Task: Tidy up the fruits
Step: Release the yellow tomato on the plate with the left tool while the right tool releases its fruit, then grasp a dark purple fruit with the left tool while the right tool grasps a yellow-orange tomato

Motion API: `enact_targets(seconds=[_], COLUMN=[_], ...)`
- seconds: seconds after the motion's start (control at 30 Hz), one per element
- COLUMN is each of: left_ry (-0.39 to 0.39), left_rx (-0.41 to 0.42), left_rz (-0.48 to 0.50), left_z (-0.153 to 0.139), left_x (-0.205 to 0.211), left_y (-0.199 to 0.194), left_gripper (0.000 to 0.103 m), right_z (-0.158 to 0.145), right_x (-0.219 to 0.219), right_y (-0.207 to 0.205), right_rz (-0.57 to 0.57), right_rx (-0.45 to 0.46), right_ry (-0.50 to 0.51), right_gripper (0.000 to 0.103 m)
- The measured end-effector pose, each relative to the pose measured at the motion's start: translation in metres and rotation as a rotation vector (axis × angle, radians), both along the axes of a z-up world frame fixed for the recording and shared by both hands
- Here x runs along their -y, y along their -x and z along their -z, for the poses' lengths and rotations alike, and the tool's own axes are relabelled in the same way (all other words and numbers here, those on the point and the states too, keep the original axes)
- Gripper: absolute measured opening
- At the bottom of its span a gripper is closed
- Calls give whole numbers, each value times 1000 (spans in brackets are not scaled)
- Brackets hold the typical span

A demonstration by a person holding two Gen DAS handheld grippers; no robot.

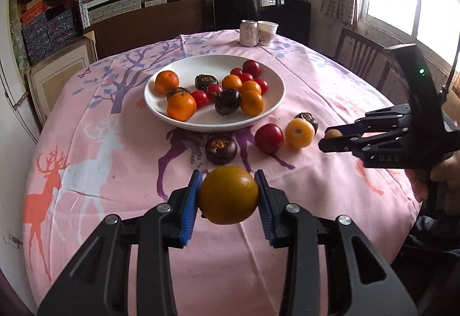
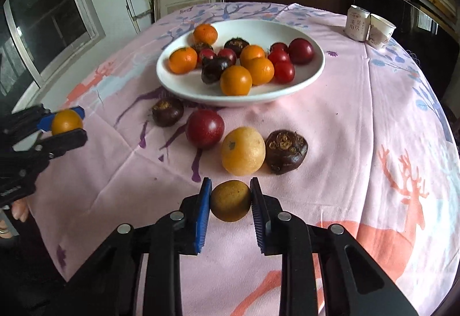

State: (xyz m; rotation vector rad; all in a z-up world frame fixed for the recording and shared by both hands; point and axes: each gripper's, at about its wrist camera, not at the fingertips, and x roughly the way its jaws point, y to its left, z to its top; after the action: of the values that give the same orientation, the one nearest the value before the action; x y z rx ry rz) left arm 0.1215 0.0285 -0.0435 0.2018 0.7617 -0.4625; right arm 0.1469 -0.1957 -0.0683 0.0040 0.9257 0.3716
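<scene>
Holding one fruit in each gripper, both near the table's front edge.

Table (image 1: 330, 103), pink cloth: soft, gives some cushion, but round fruit will likely roll on it.

Plate (image 1: 267, 103), white, mid-table, shallow rim. Already carries oranges, red plums and dark chestnuts in a loose heap; bare room at its near and far left parts. Looks hard and slick; I judge a dropped fruit would bounce or skid, so set down low.

Left gripper (image 1: 228, 195): jaws narrowed onto an orange (image 1: 228, 195), blue pads on its left and right flanks at the widest girth. Firm rind, light, a little waxy. Hold looks sound.

Right gripper (image 2: 231, 201): jaws at their closest, clamped on a small brownish-yellow fruit (image 2: 231, 201), pads again at the sides. Smallest piece here, probably thin-skinned; go gently.

Loose on the cloth, between plate and grippers:
- yellow fruit (image 2: 243, 150), largest, dimpled peel, touching a chestnut (image 2: 286, 150) to its right
- red plum (image 2: 204, 128), smooth, slippery, bruises easily
- second chestnut (image 2: 167, 111), close to the plate's near rim; hard, knobbly top, so take it across the flanks.
</scene>
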Motion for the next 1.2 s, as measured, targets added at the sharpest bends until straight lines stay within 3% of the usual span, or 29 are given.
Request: enact_targets(seconds=[0.2,0.4,0.43,0.47,0.5,0.53,0.57,0.67,0.77,0.93,1.1,1.13,1.2], left_ry=[23,-8,-8,-4,6,28,52,67,-15,-225,-208,-212,-230], left_rx=[34,42,35,32,40,59,77,91,71,14,11,16,-20], left_rz=[-1,-33,-45,-69,-96,-116,-125,-115,-70,-12,-17,-15,3], left_z=[-19,-10,-8,-7,-8,-12,-17,-24,-14,37,51,53,61], left_x=[23,54,55,54,51,46,41,28,24,29,43,48,57], left_y=[-64,-133,-140,-146,-149,-148,-144,-124,-98,-68,-81,-85,-95], left_gripper=[36,37,48,68,79,90,90,90,90,90,88,84,61], right_z=[-43,-42,-41,-42,-44,-47,-50,-55,-50,-28,-15,-13,-9], right_x=[7,-9,-11,-12,-13,-12,-10,-4,5,27,33,33,32], right_y=[-72,-155,-161,-166,-168,-165,-159,-134,-95,-40,-21,-21,-19], right_rz=[37,101,109,119,129,142,145,138,111,115,127,127,128], right_rx=[21,-11,-10,-7,-4,12,32,59,67,59,59,49,30], right_ry=[-111,-149,-154,-153,-149,-154,-160,-124,-107,-132,-139,-138,-130], right_gripper=[27,27,28,30,36,53,61,62,62,63,63,63,63])
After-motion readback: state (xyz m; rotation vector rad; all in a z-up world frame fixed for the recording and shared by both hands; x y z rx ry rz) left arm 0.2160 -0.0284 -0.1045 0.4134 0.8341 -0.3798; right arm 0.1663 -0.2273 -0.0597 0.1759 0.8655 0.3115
